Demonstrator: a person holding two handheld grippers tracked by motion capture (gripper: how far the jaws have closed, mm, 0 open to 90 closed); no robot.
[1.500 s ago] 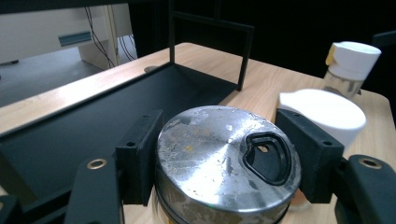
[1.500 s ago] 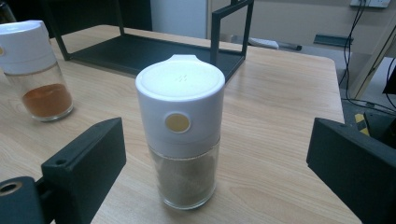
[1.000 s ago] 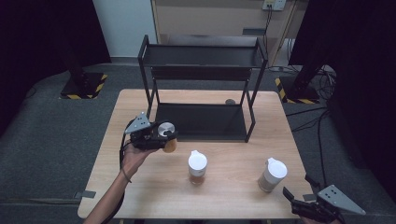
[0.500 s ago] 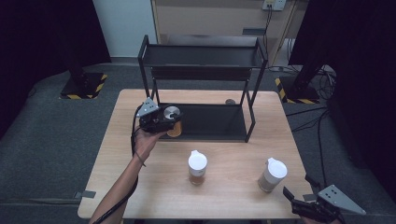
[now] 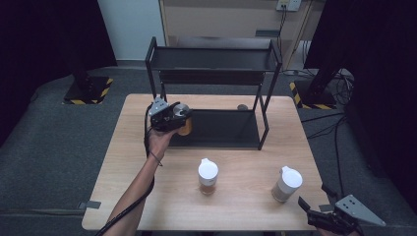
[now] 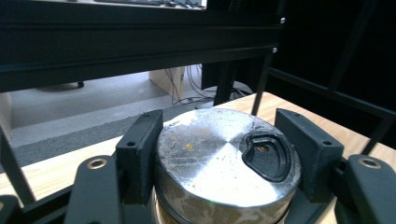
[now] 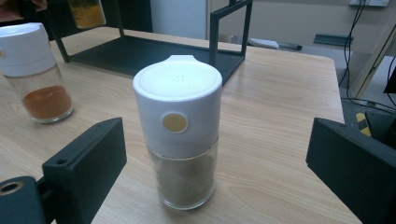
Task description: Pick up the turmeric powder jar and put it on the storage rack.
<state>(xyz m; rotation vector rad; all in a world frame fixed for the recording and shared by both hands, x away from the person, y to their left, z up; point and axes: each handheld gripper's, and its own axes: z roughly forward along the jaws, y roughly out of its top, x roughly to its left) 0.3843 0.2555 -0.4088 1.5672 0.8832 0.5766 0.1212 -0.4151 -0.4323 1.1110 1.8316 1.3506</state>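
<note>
We held the round jar, with its scratched metal lid, clamped in the left gripper at the black rack's lower shelf edge, while the right gripper stood wide open before a white-capped glass shaker.

Evenly lit tabletop from overhead, soft faint shadows, dark surround at both sides. Bright glare on the metal lid in the left gripper view, background soft. Near jaws slightly blurred in the right gripper view, edges mildly stretched.
</note>
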